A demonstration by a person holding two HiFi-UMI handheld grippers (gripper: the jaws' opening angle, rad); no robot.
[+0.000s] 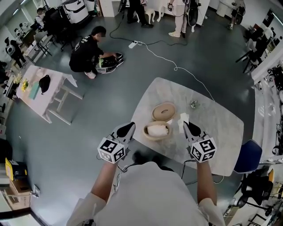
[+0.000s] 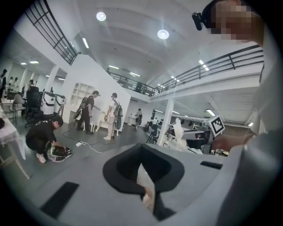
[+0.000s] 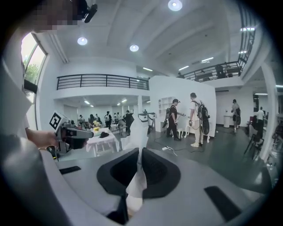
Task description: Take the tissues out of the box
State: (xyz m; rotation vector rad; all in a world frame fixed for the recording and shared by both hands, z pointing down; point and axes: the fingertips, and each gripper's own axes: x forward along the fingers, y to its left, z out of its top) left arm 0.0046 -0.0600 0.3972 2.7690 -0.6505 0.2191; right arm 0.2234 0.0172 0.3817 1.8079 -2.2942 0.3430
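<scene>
Right claw (image 3: 140, 151) pinching tissue (image 3: 135, 184) beside box (image 1: 156, 130); left claw (image 2: 142, 149) apparently closed.

The right hand-held gripper (image 3: 139, 152) has its jaws pinched together on a white tissue (image 3: 137, 178), which runs up between them and stands out above the tips. Off to the left a hand (image 3: 37, 137) holds the left hand-held gripper (image 3: 86, 131) level, its marker cube (image 3: 55, 120) on top. Behind, two people with backpacks (image 3: 194, 119) stand on the dark floor (image 3: 221, 161) by a white wall, and a railed balcony (image 3: 101, 81) crosses the hall under round ceiling lights (image 3: 174, 5).
</scene>
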